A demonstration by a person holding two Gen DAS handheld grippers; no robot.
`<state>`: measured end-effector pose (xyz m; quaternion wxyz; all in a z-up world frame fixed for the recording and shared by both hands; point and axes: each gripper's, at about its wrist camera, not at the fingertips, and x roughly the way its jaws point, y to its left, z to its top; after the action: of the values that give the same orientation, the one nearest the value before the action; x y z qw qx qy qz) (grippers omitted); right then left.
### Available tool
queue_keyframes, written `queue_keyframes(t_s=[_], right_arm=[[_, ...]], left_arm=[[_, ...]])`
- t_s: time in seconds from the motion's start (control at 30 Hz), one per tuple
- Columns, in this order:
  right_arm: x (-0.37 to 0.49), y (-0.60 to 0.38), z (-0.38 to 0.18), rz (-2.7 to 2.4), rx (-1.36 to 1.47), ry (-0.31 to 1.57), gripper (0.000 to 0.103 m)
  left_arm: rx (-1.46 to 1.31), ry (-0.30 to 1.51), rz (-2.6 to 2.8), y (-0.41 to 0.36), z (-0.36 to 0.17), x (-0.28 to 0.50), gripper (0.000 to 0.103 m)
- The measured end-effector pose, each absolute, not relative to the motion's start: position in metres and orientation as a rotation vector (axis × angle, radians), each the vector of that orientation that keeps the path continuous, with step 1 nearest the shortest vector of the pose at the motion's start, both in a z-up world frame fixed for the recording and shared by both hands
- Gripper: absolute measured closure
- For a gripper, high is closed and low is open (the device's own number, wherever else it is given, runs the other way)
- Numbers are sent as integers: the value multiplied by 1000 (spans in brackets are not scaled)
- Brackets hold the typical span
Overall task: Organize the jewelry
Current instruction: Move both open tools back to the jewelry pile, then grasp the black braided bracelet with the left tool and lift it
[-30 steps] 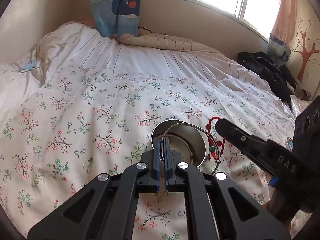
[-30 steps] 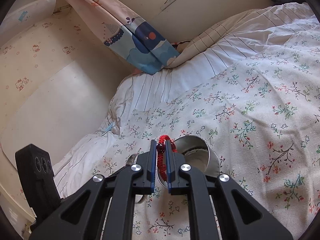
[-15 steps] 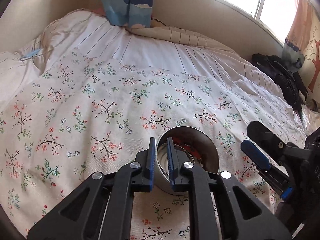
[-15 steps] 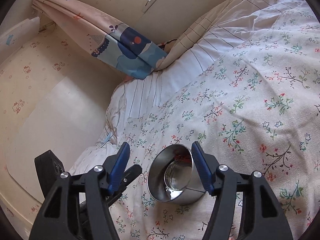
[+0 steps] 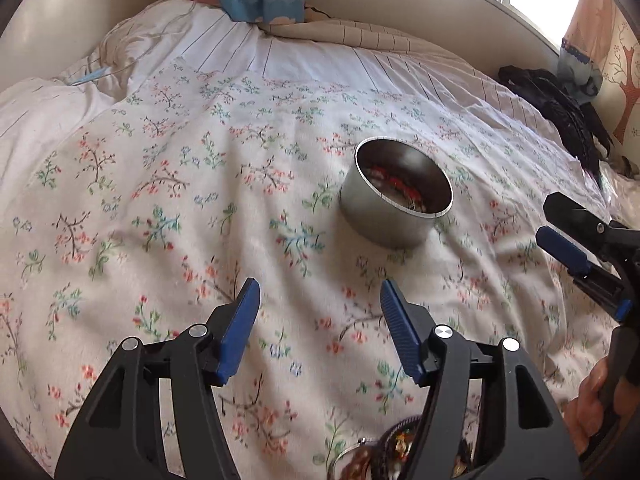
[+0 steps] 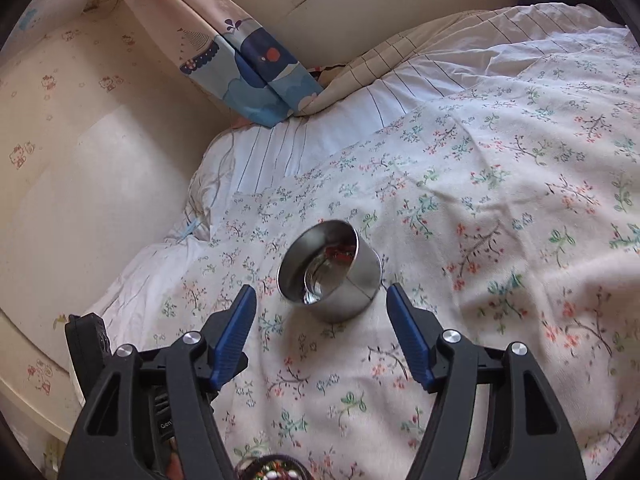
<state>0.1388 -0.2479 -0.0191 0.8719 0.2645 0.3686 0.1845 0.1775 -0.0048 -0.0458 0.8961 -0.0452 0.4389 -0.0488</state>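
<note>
While both tools hung spread and empty above the bed, the left tool (image 5: 320,308) had the steel tin (image 5: 396,196) ahead of it and a little to its right, well apart from its blue pads (image 5: 240,320). Further right in that view, the right tool (image 5: 576,252) reached in from the edge, its jaws parted as well. The tin sat upright on the floral duvet (image 5: 160,200), round and shiny, with a red beaded bracelet (image 5: 400,186) and something silvery lying inside it. From the right tool (image 6: 320,312), the tin (image 6: 332,272) lay just ahead and almost centred between the pads, so the right hand looked nearer to it. A heap of remaining jewelry (image 5: 392,452) showed close beneath the left tool, at the bottom edge, partly hidden by the frame; dark beads and a metal ring could be made out, little more. Judging by this, the next pick would come from that heap, directly under the tools, not from the tin.
</note>
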Motion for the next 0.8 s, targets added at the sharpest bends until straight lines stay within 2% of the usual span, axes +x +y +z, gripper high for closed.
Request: queue_keyframes(t_s=[0.43, 0.63, 0.7, 0.8], right_arm=[[65, -241, -35, 358, 405, 891, 37], [52, -238, -33, 334, 357, 884, 37], [52, -241, -33, 318, 361, 880, 37], [53, -245, -34, 309, 374, 880, 37]], left_arm=[[2, 953, -150, -14, -56, 117, 43], [7, 960, -191, -16, -57, 106, 44], [15, 965, -216, -21, -58, 104, 45], [33, 989, -246, -29, -63, 105, 54]])
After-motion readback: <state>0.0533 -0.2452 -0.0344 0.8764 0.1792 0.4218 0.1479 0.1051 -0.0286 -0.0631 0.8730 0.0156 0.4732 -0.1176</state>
